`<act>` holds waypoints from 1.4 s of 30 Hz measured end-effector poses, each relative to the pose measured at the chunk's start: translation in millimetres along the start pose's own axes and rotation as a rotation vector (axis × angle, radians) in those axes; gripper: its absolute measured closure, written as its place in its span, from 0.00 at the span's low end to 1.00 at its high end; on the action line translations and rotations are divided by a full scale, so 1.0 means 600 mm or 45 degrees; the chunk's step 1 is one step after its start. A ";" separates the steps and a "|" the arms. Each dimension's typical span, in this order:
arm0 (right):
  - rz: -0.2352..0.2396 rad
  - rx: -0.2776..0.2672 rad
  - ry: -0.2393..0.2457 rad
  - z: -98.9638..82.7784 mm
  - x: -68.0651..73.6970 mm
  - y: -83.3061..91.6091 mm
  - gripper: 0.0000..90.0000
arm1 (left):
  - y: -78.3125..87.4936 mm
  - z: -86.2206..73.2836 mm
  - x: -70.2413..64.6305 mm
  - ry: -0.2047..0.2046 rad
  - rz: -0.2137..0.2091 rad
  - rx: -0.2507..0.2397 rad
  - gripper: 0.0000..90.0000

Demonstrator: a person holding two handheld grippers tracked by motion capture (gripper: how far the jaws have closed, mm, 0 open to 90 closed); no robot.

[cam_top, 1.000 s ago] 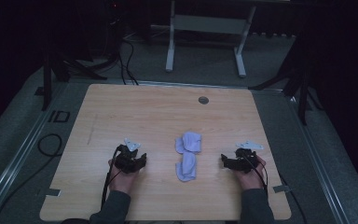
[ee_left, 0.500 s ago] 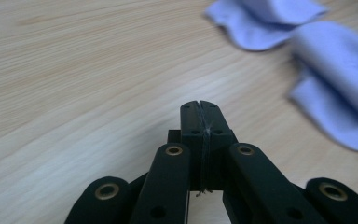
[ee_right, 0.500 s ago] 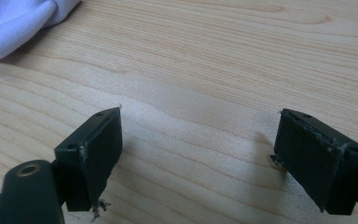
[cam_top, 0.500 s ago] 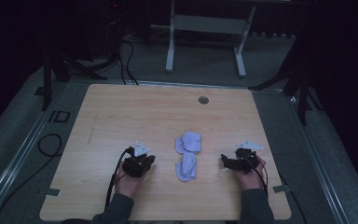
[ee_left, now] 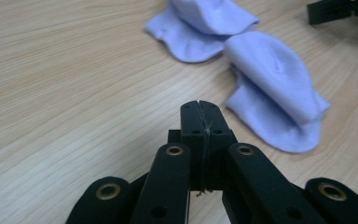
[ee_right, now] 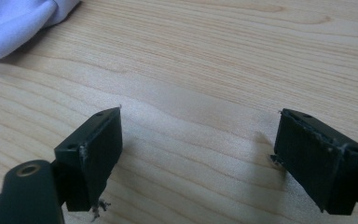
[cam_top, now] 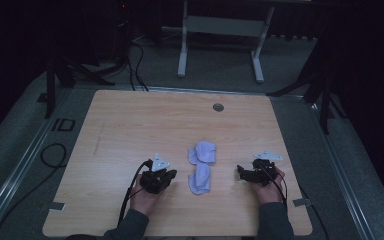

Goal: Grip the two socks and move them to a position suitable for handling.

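Since a moment ago, the left tongs [cam_top: 167,175] have slid along the bench [cam_top: 130,125] toward the two socks, and their jaws have just been closing, with nothing between them. Now those jaws are pressed tight together, as the left gripper view shows, and they hold nothing. The right tongs [cam_top: 241,171] have kept their place on the other side of the socks. Their jaws stand wide apart over bare wood, with nothing between them.

Both socks are light purple and lie in the middle of the bench, between the two pairs of tongs. One sock [cam_top: 203,152] lies farther from the person, and the other sock [cam_top: 200,180] lies nearer. They touch or overlap a little where they meet. Each looks rumpled and folded over on itself. Neither pair of tongs touches them.

It looks like the work with the socks has hardly begun. No sock is picked up, laid flat, or matched with the other. Most likely the left tongs will have to open again before they can grab a sock. Almost everything is left to do.
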State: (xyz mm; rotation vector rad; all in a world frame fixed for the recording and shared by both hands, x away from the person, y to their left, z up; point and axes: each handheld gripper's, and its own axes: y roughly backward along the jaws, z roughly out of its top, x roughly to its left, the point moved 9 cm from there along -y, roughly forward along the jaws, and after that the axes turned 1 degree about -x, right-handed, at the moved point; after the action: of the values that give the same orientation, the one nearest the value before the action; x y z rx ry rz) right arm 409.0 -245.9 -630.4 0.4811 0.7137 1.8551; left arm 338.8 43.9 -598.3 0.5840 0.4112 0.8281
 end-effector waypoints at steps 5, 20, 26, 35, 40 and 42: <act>0.000 0.000 -0.001 0.000 0.000 0.000 0.17 | -0.010 0.004 -0.026 -0.064 -0.045 -0.007 1.00; 0.000 0.000 0.001 0.000 0.000 0.000 0.17 | -0.048 -0.013 -0.084 -0.140 -0.145 0.039 1.00; 0.000 0.000 0.000 0.000 0.000 0.000 0.17 | -0.060 -0.024 -0.090 -0.152 -0.146 0.072 1.00; 0.000 0.001 0.000 0.000 0.002 0.002 0.22 | -0.056 -0.026 -0.081 -0.145 -0.124 0.086 1.00; 0.052 0.033 0.005 0.004 0.026 0.013 0.46 | -0.051 -0.028 -0.074 -0.123 -0.111 0.093 1.00; 0.102 0.019 0.022 0.010 0.043 0.018 0.50 | -0.049 -0.029 -0.074 -0.125 -0.103 0.093 1.00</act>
State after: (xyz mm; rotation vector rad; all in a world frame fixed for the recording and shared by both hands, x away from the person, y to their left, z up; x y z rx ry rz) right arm 395.5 -223.4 -619.0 0.5108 0.7295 1.9318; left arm 318.5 -0.6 -625.3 0.6686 0.3741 0.7064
